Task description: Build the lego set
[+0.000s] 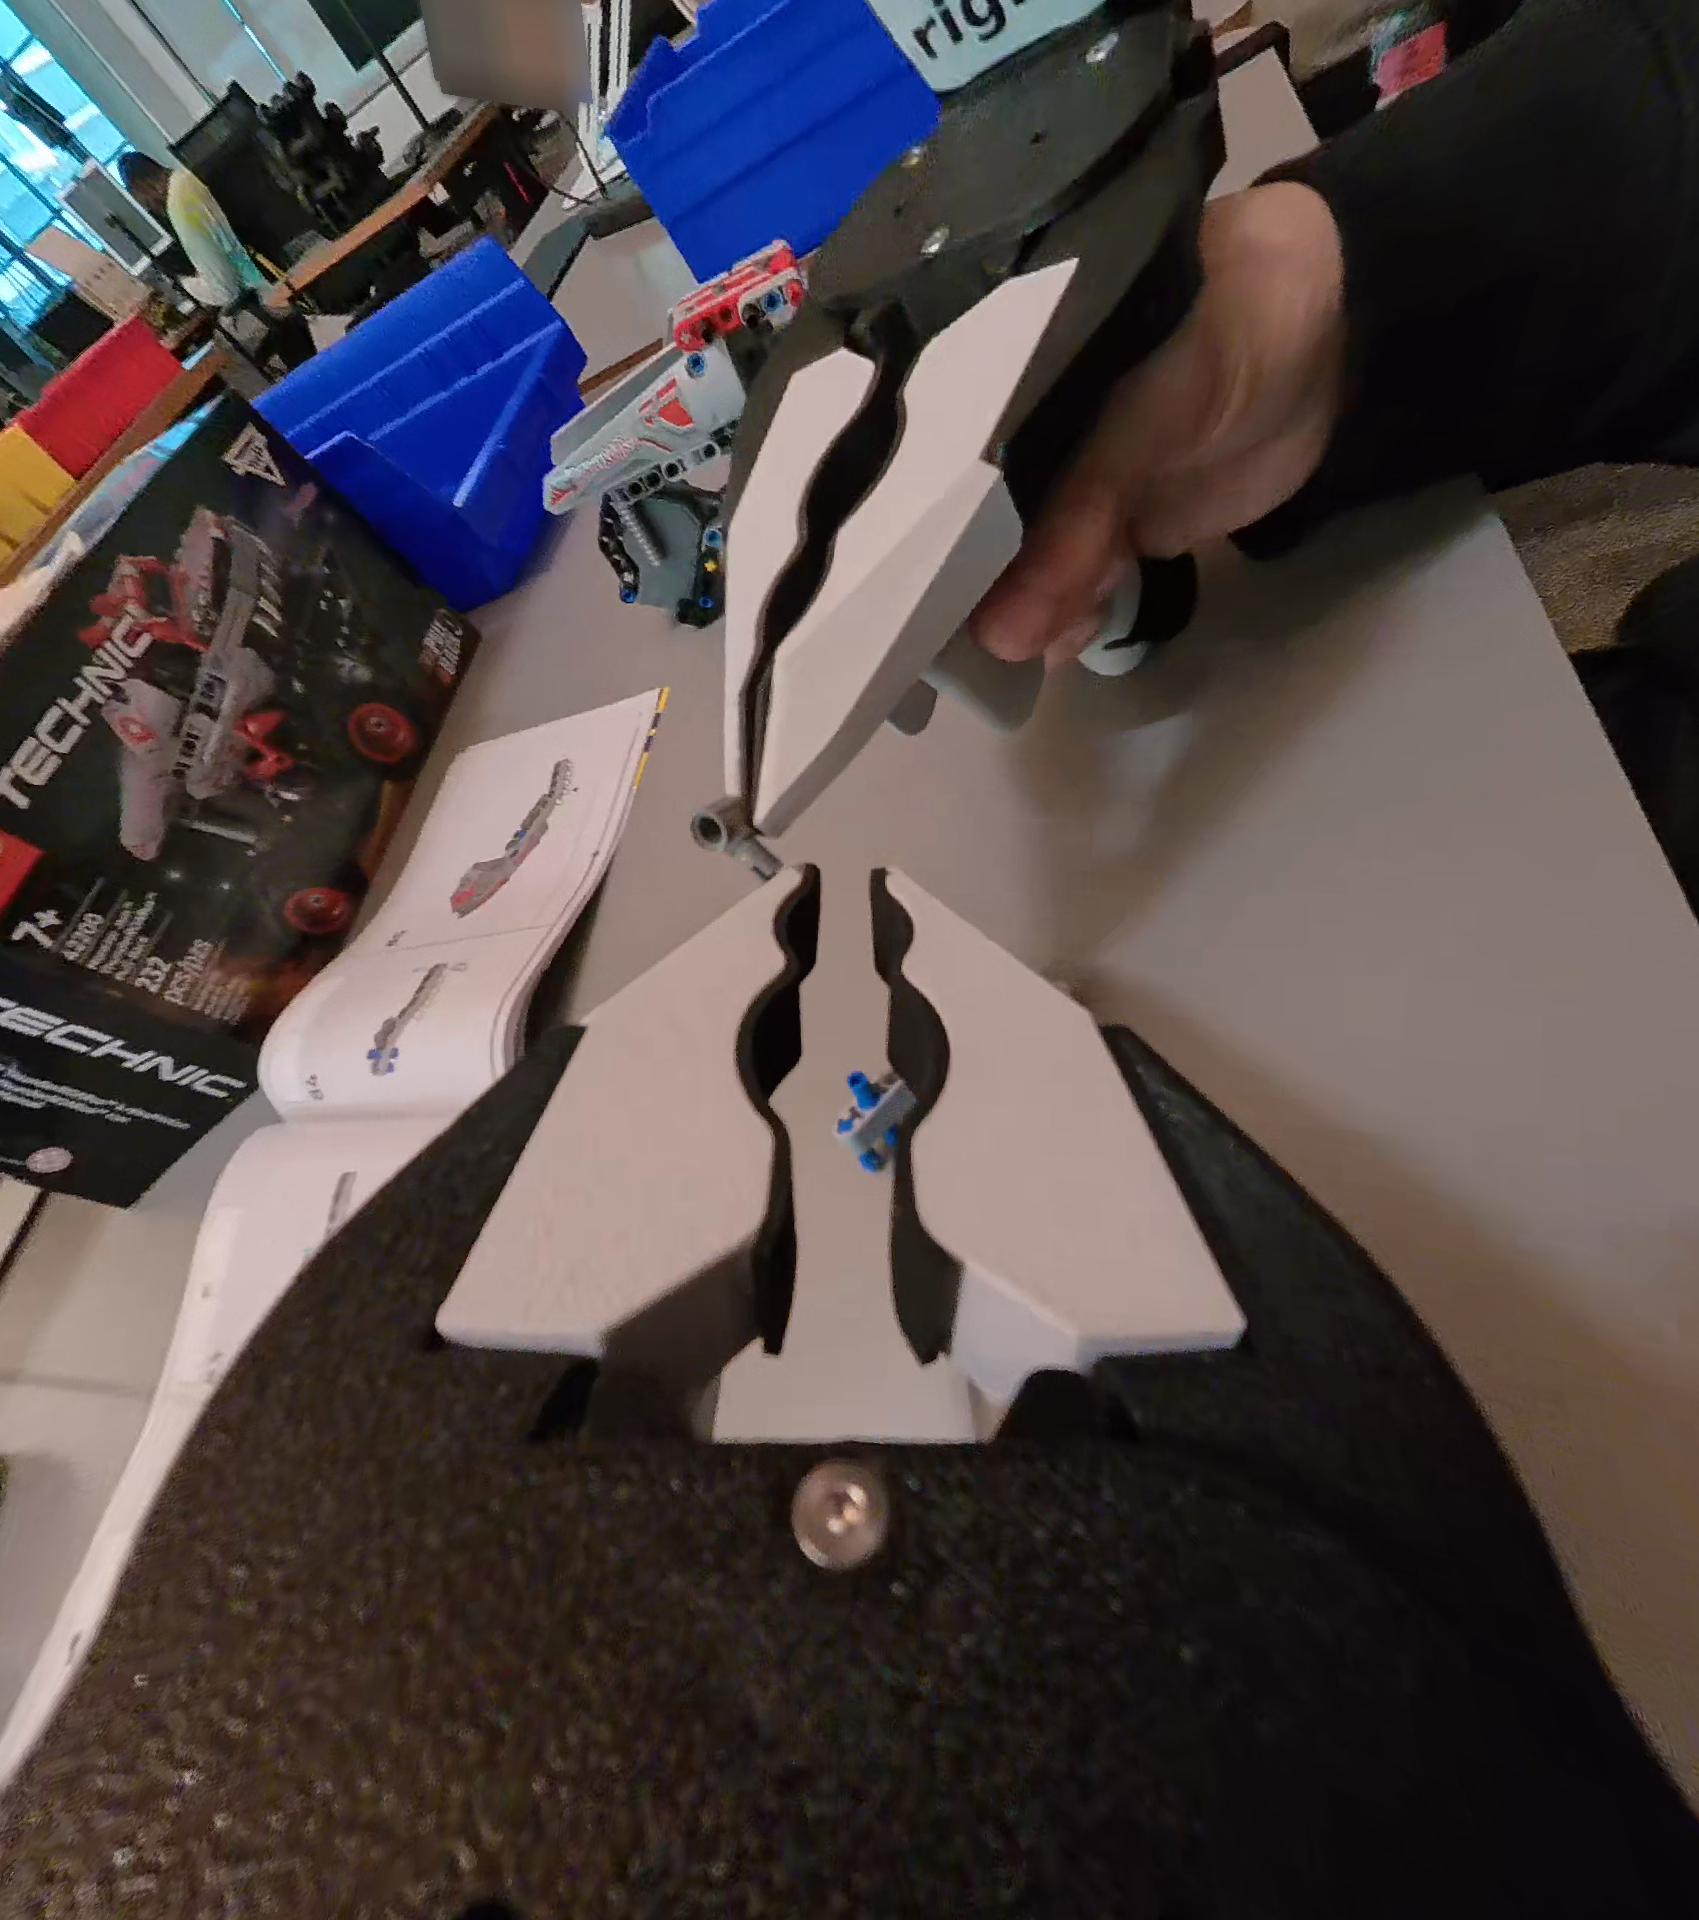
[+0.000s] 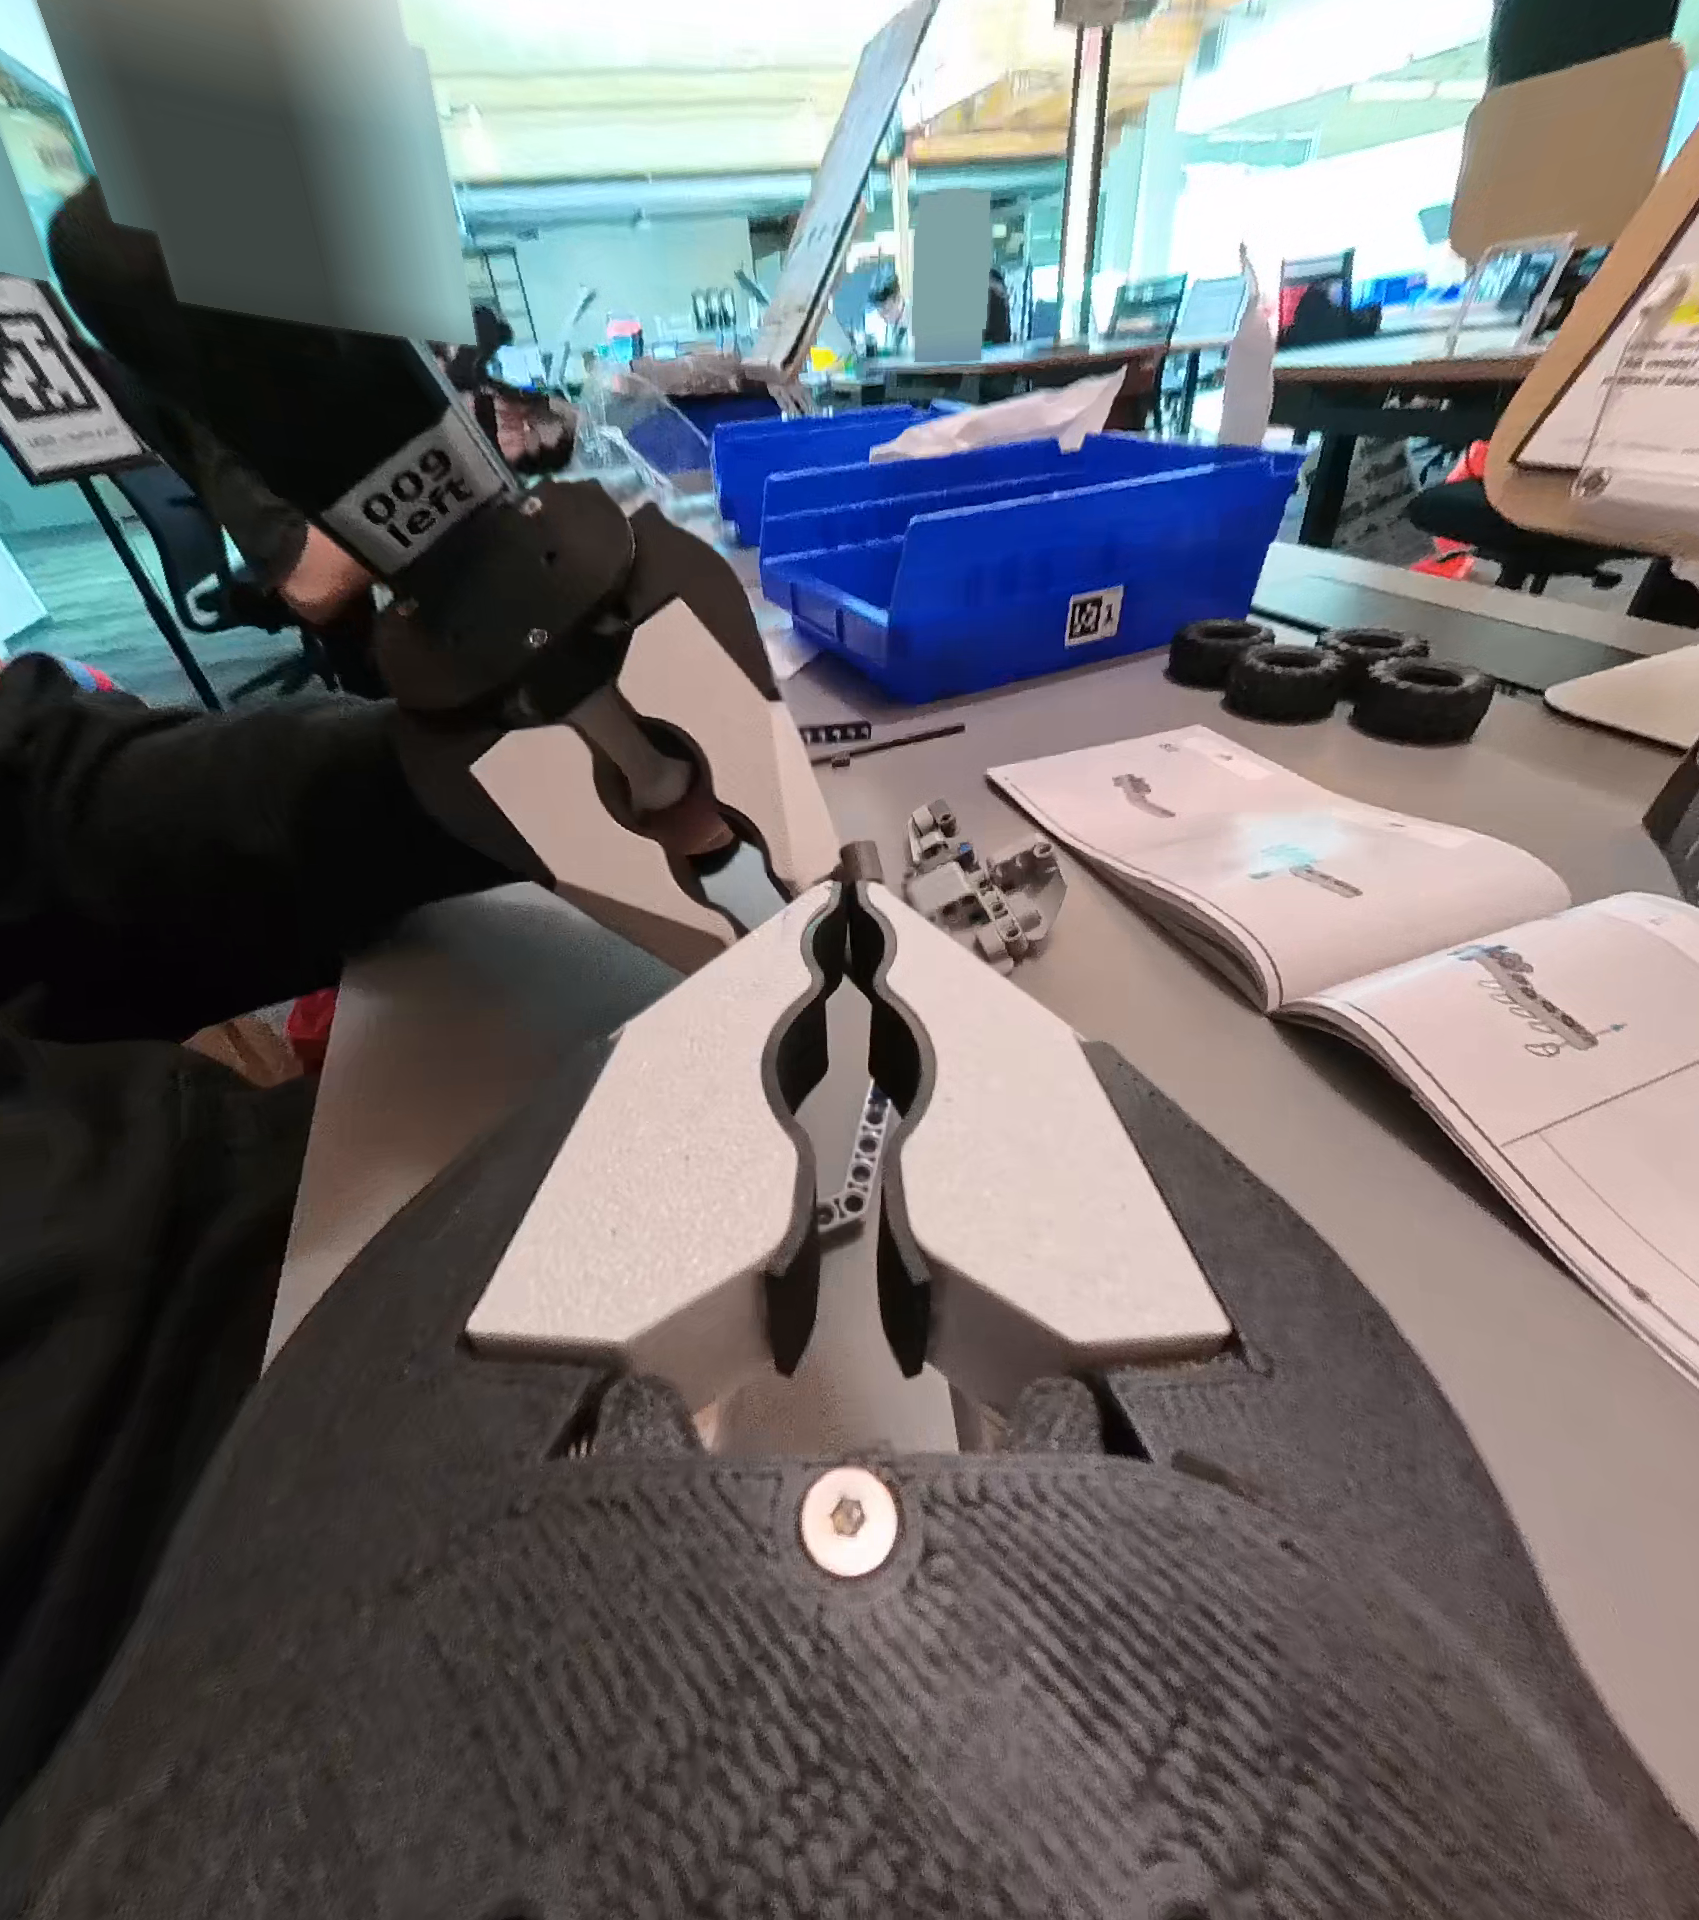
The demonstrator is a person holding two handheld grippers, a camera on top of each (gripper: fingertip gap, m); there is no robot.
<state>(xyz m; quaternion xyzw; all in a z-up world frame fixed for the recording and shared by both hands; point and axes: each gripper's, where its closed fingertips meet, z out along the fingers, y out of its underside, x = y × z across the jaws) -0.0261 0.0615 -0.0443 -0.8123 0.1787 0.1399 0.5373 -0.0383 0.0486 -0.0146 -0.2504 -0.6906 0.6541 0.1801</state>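
My right gripper [image 2: 855, 891] is shut on a small dark grey connector piece [image 2: 864, 862] that sticks out past its fingertips, held above the grey table [image 2: 1240, 1195]. In the left wrist view the right gripper [image 1: 754, 821] comes down from above with the same piece [image 1: 725, 833] at its tips. My left gripper [image 1: 843, 878] is open just below that piece, with nothing between its pads. It also shows in the right wrist view [image 2: 762, 904], open, at the left of the piece. A small grey part with blue pins [image 1: 871, 1122] lies on the table under the left fingers.
An open instruction booklet [image 2: 1344, 914] lies to the right, with a grey sub-assembly [image 2: 990, 894] beside it. A grey beam [image 2: 860, 1174] lies under my right fingers. Black tyres [image 2: 1344, 675], blue bins [image 2: 1011, 561] and a thin black axle [image 2: 897, 740] sit farther back. The set's box [image 1: 128, 790] and a partly built model [image 1: 658, 436] show in the left wrist view. Left and right tips are no more than a few centimetres apart.
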